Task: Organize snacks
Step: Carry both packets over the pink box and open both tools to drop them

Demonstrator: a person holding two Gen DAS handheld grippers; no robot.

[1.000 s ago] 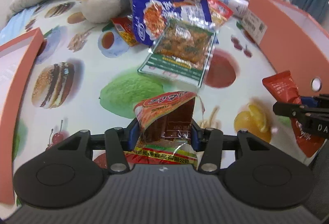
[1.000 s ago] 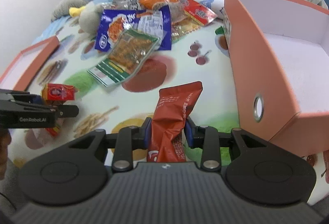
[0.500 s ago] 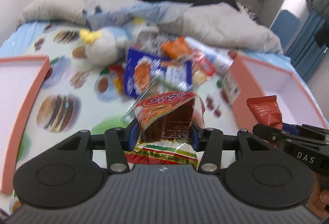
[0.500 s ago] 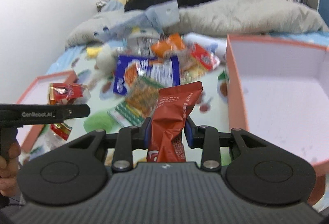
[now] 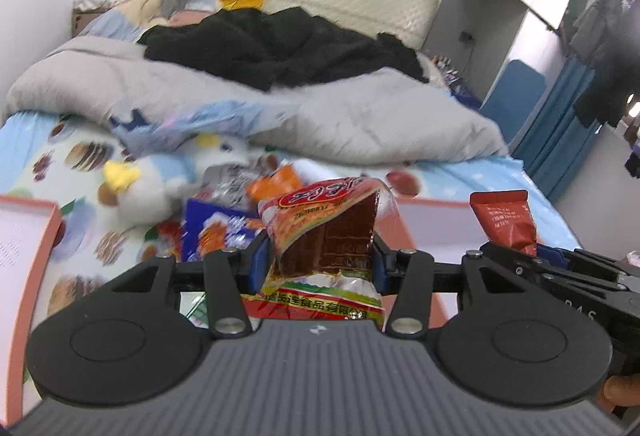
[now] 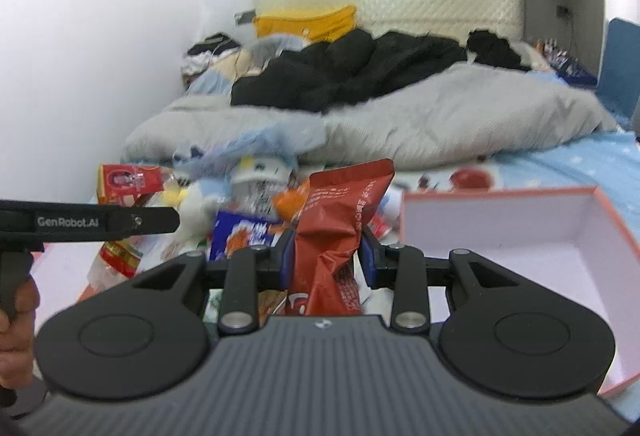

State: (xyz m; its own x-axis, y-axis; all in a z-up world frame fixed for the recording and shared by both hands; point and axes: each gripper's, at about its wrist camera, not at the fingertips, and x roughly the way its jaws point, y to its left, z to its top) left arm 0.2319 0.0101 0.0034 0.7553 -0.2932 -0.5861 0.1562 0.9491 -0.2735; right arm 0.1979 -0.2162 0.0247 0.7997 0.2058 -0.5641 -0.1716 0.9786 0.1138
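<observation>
My left gripper is shut on a red and orange snack packet with a clear window, held up above the bed. My right gripper is shut on a crumpled dark red pouch, also raised. In the left wrist view the dark red pouch and the right gripper show at the right. In the right wrist view the left gripper shows at the left with its packet. A heap of snack packets lies on the food-print sheet below, blurred.
An open orange box with a white inside lies at the right; a second orange tray lies at the left. A white plush toy sits beside the heap. Grey duvet and black clothes fill the bed's far half.
Both grippers have risen with their packets and tilted upward, so the heap has dropped low in view and the far bed, headboard and wall now show. Grips are unchanged.
</observation>
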